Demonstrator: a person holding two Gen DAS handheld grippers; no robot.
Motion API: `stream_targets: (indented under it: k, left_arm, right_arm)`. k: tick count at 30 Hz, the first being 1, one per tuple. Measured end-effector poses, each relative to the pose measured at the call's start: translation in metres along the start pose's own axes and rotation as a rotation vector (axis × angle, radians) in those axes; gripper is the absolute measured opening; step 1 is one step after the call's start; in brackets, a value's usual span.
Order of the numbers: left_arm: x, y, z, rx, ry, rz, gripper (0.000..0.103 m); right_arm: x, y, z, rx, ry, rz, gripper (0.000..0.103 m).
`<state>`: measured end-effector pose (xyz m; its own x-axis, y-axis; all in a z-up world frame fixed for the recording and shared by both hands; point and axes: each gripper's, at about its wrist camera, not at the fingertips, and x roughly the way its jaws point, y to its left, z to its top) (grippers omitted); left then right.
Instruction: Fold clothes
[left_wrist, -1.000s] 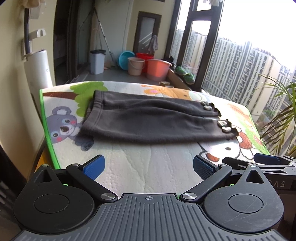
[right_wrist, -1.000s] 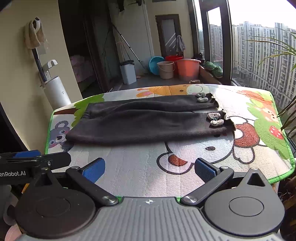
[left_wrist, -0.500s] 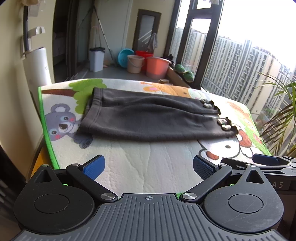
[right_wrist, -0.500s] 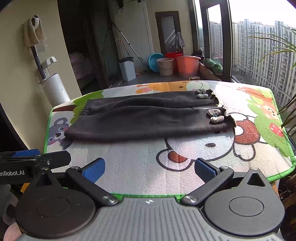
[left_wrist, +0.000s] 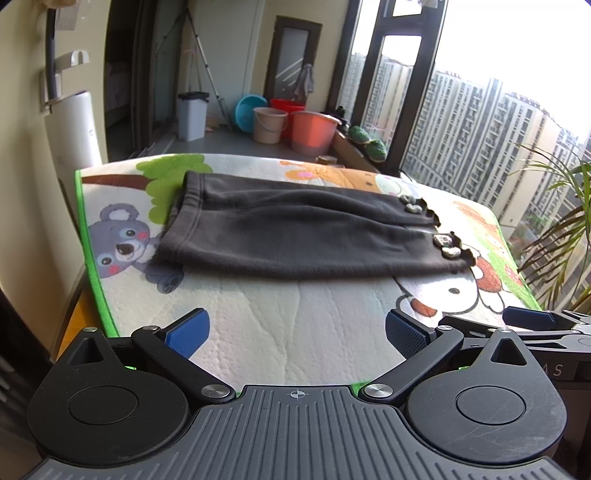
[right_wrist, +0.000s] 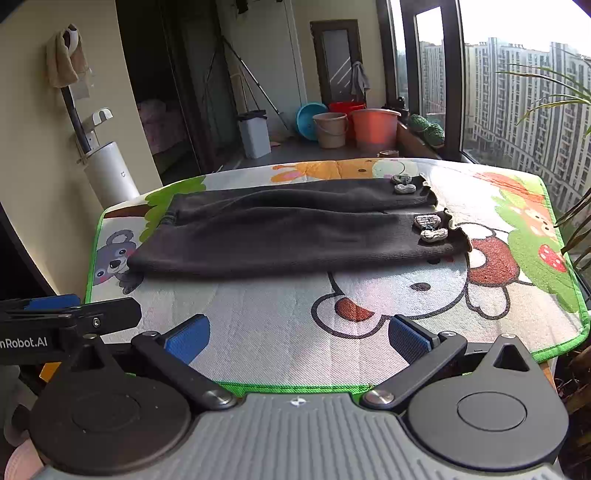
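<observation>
Dark grey trousers (left_wrist: 295, 236) lie flat across a cartoon play mat (left_wrist: 295, 314), waistband at the left, both legs side by side, small bows at the cuffs on the right (left_wrist: 445, 245). They also show in the right wrist view (right_wrist: 295, 236). My left gripper (left_wrist: 295, 334) is open and empty above the mat's near edge, short of the trousers. My right gripper (right_wrist: 297, 338) is open and empty, likewise near the front edge. Each gripper shows at the side of the other's view.
The mat (right_wrist: 517, 295) covers a table with a green border. A white cylinder (right_wrist: 110, 173) stands by the left wall. Buckets (right_wrist: 373, 129) and a bin (right_wrist: 255, 133) stand on the floor beyond. A plant (left_wrist: 561, 236) is at the right by the window.
Both grippers have risen or tilted slightly, so the trousers sit a little lower in both views. The trousers have not moved.
</observation>
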<state>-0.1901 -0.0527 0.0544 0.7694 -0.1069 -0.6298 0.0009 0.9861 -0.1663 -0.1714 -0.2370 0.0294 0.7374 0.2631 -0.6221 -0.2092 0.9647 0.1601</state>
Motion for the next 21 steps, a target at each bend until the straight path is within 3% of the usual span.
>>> stream_targets:
  k: [21]
  left_arm:
    - [0.0035, 0.0017, -0.0012, -0.005, 0.014, -0.004, 0.103]
  right_arm:
    - [0.0008, -0.0019, 0.0003, -0.001, 0.016, 0.000, 0.103]
